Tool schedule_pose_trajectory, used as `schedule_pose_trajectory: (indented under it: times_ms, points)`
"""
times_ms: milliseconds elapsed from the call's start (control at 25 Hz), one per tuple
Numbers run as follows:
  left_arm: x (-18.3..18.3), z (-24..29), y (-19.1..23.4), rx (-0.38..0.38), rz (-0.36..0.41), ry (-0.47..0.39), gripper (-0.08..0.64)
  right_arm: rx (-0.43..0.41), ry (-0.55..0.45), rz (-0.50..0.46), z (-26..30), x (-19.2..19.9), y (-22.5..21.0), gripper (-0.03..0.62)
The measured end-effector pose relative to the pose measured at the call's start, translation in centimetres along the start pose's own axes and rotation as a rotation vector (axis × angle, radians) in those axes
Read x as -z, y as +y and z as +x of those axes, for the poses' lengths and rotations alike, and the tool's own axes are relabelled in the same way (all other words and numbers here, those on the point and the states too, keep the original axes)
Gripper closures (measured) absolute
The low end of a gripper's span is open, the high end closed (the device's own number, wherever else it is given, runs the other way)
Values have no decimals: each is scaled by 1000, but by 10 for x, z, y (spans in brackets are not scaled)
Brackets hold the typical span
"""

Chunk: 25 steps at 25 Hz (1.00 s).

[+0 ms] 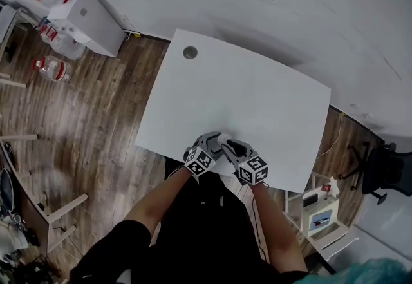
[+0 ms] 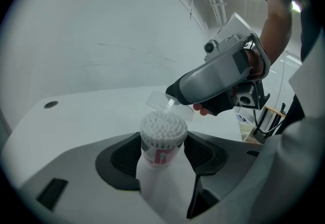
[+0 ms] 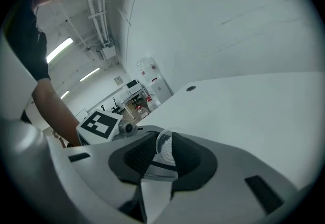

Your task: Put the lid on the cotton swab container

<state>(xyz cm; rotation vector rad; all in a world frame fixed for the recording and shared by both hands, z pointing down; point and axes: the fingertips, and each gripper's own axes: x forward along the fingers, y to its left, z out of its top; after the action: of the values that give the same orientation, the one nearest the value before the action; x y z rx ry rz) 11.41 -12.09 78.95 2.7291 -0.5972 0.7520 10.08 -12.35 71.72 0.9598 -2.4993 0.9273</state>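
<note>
Left gripper [image 2: 162,162] is clamping the light, probably slick container [image 2: 161,141] mid-body; right gripper [image 3: 165,159], half closed, is pinching the thin lid [image 3: 163,147] by its rim.

In your head view the clear plastic cotton swab container [image 2: 161,141] and its thin transparent lid [image 2: 162,102] are too small to tell apart, and in your left gripper view the container's base is lost low between the jaws, the lid's right end behind the right gripper [image 2: 175,98].
</note>
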Motion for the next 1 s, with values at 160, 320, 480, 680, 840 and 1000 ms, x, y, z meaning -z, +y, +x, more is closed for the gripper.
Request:
schedule_pose_trajectory:
  times_ms: [160, 320, 480, 680, 840, 1000]
  points:
    - [1, 0, -1, 17, 9, 8, 293, 37, 22, 62, 6, 5, -11, 495]
    - [5, -2, -1, 15, 4, 15, 296, 52, 37, 62, 5, 6, -14, 500]
    - [4, -1, -2, 15, 4, 6, 298, 55, 83, -5, 8, 8, -13, 502]
    - [3, 1, -2, 24, 17, 0, 298, 113, 134, -155, 12, 9, -10, 505]
    - [2, 1, -2, 23, 29, 1, 301, 137, 187, -216, 14, 10, -9, 509]
    - [2, 1, -1, 12, 29, 5, 301, 172, 235, -245, 16, 10, -11, 532]
